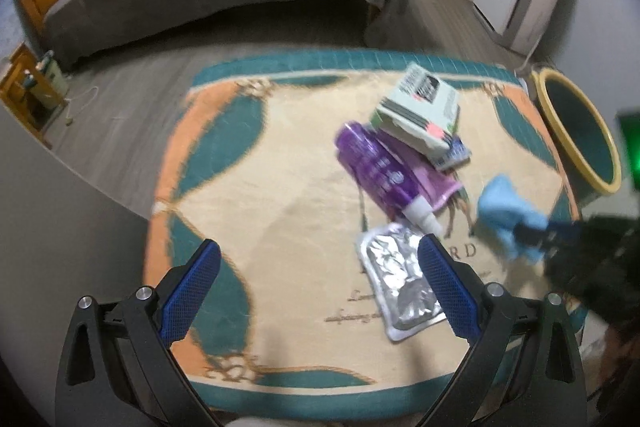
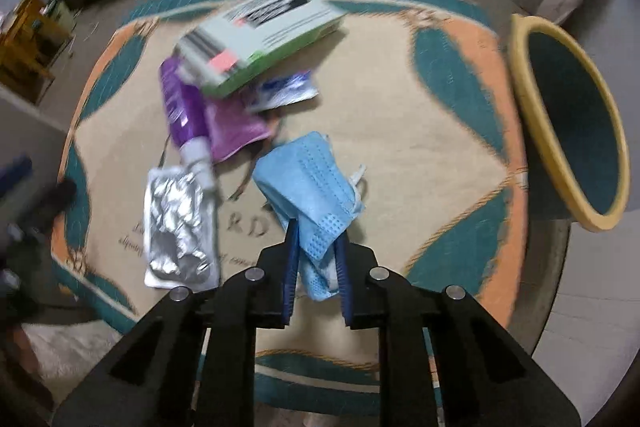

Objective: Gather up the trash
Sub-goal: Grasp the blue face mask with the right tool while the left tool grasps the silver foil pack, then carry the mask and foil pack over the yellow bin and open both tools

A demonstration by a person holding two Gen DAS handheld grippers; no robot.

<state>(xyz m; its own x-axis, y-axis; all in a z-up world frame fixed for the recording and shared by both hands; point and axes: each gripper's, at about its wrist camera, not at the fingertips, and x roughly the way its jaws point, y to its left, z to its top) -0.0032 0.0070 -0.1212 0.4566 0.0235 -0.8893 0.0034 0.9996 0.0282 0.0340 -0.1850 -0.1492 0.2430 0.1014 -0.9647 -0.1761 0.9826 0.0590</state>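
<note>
Two claws over patterned rug (image 1: 224, 187). Right claw (image 2: 316, 247) pinching blue face mask (image 2: 310, 171) by its near end, mask draped on rug just beside silver foil pack (image 2: 178, 223); grip at edge likely so it lifts free. Left claw (image 1: 320, 283) spread wide, empty, poised above foil pack (image 1: 400, 287), probably next pick. Purple bottle (image 1: 372, 167), purple pouch (image 1: 424, 179) and green box (image 1: 420, 107) piled beyond foil pack. Yellow-rimmed bin (image 2: 568, 119) at rug edge, well apart from pile, open mouth ready for trash.
</note>
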